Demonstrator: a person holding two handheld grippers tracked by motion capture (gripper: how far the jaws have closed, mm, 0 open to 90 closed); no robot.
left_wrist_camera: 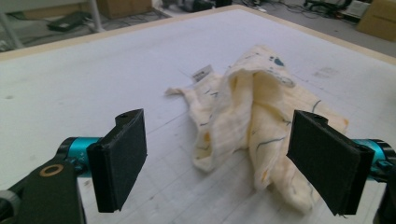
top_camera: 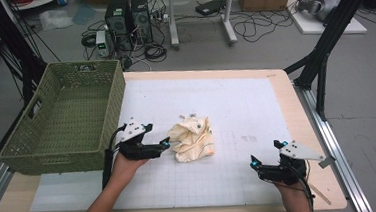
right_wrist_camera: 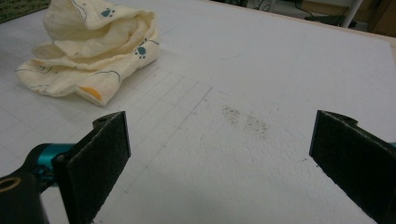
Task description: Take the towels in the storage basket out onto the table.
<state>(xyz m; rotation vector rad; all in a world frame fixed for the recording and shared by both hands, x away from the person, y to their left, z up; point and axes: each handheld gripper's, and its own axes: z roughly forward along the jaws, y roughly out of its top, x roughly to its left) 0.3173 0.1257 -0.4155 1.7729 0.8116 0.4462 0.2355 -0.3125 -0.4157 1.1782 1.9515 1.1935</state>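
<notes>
Cream cloth w/ paw prints sits crumpled in a loose heap near the mat's middle, a bit toward the near edge, white tag poking out on its far side. Not in the green basket, which stands at the table's left edge and looks empty as far as the high view shows. Left gripper is just beside the cloth's left side, jaws spread wide, nothing between the pads; in the left gripper view the cloth lies ahead of the jaws, not pinched. Right gripper rests near the near-right corner of the mat, well apart from the cloth, jaws also wide apart & empty; its view has the cloth far off at upper left. Judgement: work on the cloth is at an early or in-between stage. Cloth is bunched, neither spread flat nor folded nor binned. Left to do, prob.: re-grab an edge/corner w/ left, bring right in, then flatten, fold, or move it to the basket.
</notes>
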